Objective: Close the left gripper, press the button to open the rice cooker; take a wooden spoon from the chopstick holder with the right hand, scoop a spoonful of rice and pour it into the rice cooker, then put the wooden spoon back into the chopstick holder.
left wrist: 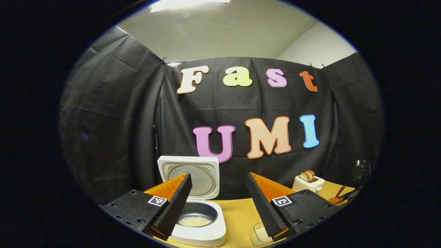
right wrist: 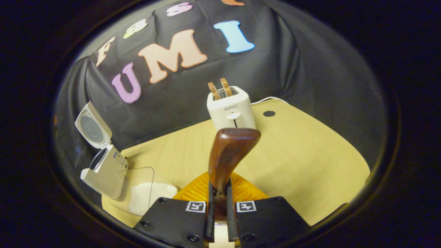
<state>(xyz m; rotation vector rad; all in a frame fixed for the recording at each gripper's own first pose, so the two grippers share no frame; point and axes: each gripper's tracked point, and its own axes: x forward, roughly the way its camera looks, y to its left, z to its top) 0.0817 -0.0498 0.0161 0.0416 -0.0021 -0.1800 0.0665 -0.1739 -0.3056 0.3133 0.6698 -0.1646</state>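
Through the left gripper view: left gripper [left wrist: 217,203] spread wide, holding nothing, above the wooden table [left wrist: 237,213]. Between and below its fingers, rice cooker [left wrist: 198,217] with lid up, rice visible in the inner pot. Clear container [left wrist: 259,235] partly hidden behind one finger; toaster [left wrist: 308,183] farther back at the far side.

Through the right gripper view: right gripper [right wrist: 219,206] pinching the wooden spoon [right wrist: 229,151] by its handle, bowl raised and covering the toaster's front. Rice cooker off at the edge, open, interior not readable; container with rice beside it.
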